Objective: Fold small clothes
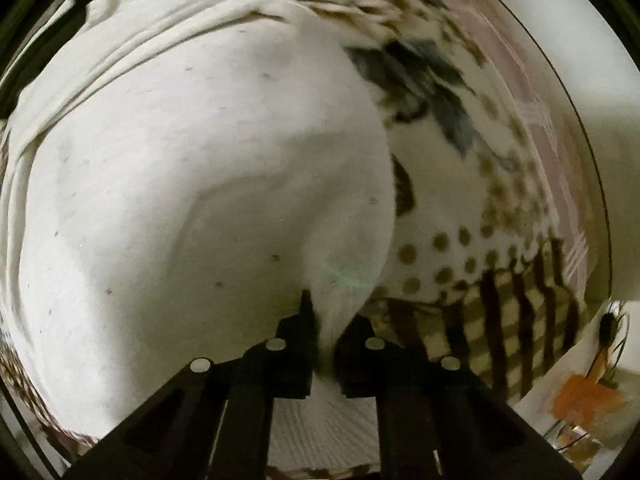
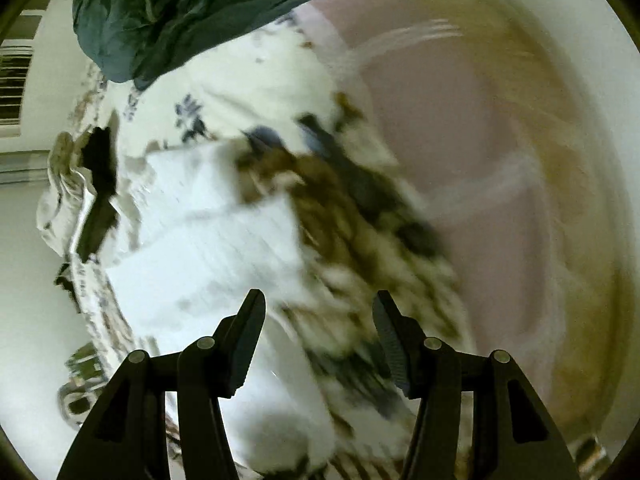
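Plainly white garment (image 1: 192, 184), creased, bunched in left tongs (image 1: 326, 320)

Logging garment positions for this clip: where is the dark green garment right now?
The dark green garment shows only in the right wrist view, bunched at the top left, beyond the white garment on the patterned bedspread. The open right gripper is well short of it.

Garment (image 1: 192, 184): spread on the bedspread (image 1: 472, 240), its near edge between the fingers of the left tool (image 1: 330, 332). Right tool (image 2: 318, 332): above the bedspread, apart from the cloth. Crumpled jacket (image 2: 192, 8): at the far side.
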`<state>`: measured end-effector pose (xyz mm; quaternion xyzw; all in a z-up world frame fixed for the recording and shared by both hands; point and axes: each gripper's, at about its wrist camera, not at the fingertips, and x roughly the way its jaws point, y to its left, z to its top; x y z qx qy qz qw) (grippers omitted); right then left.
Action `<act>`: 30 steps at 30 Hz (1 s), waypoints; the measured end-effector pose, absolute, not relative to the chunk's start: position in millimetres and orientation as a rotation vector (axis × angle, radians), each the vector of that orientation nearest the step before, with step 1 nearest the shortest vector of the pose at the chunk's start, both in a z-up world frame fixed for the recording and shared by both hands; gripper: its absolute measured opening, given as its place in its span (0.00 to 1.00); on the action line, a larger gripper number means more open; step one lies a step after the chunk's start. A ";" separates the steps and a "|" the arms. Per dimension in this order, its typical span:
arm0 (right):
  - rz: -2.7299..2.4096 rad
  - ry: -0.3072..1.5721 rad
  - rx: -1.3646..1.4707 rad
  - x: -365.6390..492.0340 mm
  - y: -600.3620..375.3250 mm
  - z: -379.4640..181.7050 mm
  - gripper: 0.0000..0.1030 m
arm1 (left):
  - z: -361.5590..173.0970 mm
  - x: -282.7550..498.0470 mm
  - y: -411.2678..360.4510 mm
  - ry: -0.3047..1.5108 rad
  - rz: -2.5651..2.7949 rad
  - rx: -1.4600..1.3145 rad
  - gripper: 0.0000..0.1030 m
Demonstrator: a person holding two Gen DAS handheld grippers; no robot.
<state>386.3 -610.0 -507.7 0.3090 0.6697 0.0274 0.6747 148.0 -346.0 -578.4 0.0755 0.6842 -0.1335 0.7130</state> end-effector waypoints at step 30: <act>0.291 1.629 0.141 540.2 -263.9 -408.4 0.08 | -482.2 131.2 -53.8 1.371 0.024 -0.444 0.06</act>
